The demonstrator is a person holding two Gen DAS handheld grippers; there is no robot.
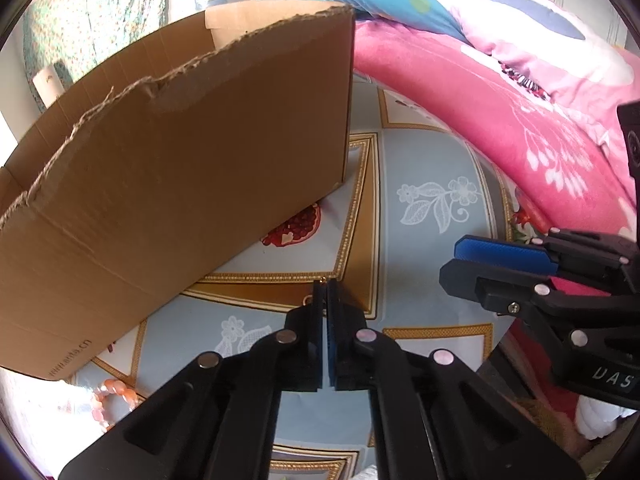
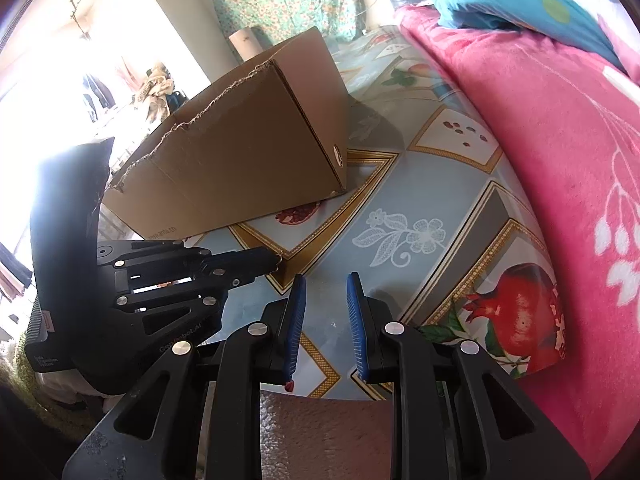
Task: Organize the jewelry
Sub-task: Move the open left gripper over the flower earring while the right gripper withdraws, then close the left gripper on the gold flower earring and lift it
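left gripper (image 1: 325, 292) has its jaws pressed together, tips down near the patterned tablecloth (image 1: 420, 248). a tiny gold piece (image 1: 322, 279) shows right at the tips, and in the right wrist view a small thin ring-like bit (image 2: 279, 261) hangs at the end of that same gripper. looks pinched, too small to say what kind of jewelry. right gripper (image 2: 326, 304) sits with jaws partly apart, blue pads (image 2: 294, 320) facing each other, nothing between them, only cloth below. a small red speck is at the lower end of its left pad, can't tell what it is. cardboard box (image 1: 180, 168) with torn top edge stands on the cloth just beyond the left gripper, open at top, inside not visible. orange bead bracelet (image 1: 105, 400) lies on the cloth near the box's near corner, at the lower left of the left wrist view, partly blown out by glare. pink blanket (image 2: 540, 140) lies along the far side of the cloth, blue pillow (image 2: 500, 4) on top of it. the two grippers are near each other, not touching.
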